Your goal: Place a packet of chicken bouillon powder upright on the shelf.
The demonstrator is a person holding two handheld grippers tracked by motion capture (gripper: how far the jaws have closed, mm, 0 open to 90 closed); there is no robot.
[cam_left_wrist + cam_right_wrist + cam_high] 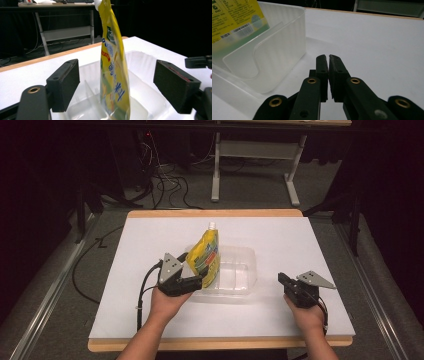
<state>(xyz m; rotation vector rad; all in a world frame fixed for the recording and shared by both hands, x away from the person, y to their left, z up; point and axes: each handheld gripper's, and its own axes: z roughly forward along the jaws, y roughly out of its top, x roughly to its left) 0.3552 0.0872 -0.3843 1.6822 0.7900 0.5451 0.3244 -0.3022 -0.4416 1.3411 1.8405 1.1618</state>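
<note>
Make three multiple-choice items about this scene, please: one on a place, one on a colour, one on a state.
1. Where does the pouch stand?
A. in the clear bin
B. on the floor
C. on the far desk

2. What is the pouch's main colour?
A. red
B. yellow
C. black

3. How is the left gripper?
A. shut on the pouch
B. open around the pouch
C. shut on nothing

Key: 1 A, its base sits inside the bin; 2 B, its body is yellow; 3 B, both pads stand clear of the pouch. The right gripper is shut.
</note>
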